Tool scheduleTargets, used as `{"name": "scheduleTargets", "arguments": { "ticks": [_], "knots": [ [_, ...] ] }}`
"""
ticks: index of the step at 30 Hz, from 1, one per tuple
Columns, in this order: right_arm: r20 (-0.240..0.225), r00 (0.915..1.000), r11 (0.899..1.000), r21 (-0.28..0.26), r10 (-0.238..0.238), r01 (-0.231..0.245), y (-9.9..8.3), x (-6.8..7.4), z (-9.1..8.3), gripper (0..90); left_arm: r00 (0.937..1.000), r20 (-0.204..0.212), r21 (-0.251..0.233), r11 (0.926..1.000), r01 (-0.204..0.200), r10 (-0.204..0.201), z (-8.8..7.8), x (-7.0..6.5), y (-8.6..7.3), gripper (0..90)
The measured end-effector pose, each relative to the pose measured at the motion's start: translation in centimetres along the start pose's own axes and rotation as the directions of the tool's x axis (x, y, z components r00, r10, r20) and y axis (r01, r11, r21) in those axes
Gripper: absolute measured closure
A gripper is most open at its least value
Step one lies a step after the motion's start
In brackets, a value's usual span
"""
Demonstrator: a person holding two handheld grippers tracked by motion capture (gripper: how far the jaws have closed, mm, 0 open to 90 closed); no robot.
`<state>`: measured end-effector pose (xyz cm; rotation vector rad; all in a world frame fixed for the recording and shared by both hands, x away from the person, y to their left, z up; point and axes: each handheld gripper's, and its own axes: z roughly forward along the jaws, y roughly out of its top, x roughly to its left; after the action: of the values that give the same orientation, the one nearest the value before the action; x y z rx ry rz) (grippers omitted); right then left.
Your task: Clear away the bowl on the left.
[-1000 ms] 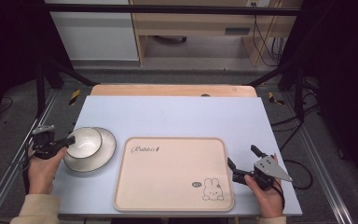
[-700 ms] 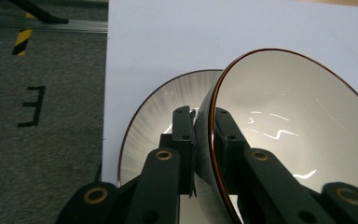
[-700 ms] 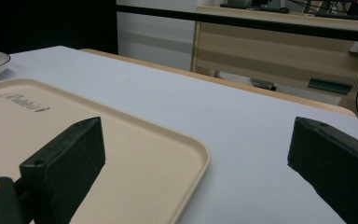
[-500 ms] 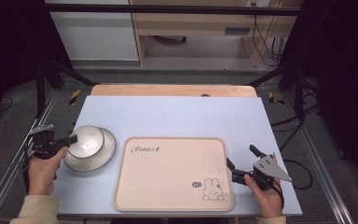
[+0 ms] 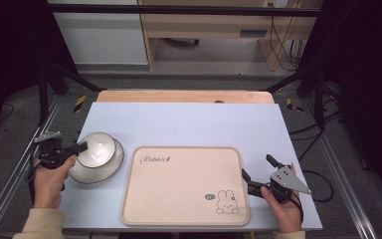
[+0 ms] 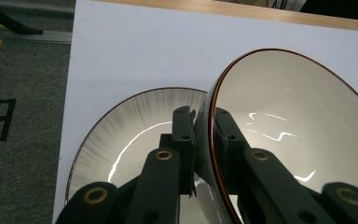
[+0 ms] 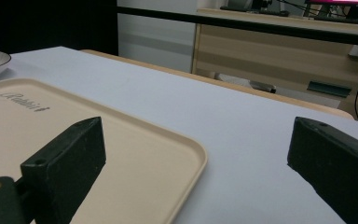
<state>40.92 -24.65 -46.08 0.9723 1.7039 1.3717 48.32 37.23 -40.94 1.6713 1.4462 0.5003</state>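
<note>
Left gripper view: my left claw (image 6: 204, 126) pinches the bowl's (image 6: 289, 121) near rim, tilted above the plate (image 6: 135, 135); tray (image 5: 189, 184) lies rightward, right claw (image 5: 257, 175) gaping empty.

The far half of the tabletop (image 5: 189, 122) lies bare from edge to edge, open passage. The near middle is taken by the beige tray (image 5: 184, 184), flat with a low rim. At the left, the bowl (image 5: 98, 148) and plate (image 5: 95, 163) stand just beside the tray, leaving a narrow gap. A bare strip runs along the tray's right side.
</note>
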Motion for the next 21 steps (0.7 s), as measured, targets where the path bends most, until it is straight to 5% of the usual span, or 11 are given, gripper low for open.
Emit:
{"name": "scheduleTargets", "arguments": {
  "ticks": [21],
  "knots": [
    [-0.004, 1.0000, 1.000, -0.004, -0.001, 0.001, 0.0, 0.1, 0.1, 4.5, 0.9975, 0.052, -0.017, 0.9987, -0.047, 0.048, 0.1, -2.8, 0.6, 80.9]
  ]
}}
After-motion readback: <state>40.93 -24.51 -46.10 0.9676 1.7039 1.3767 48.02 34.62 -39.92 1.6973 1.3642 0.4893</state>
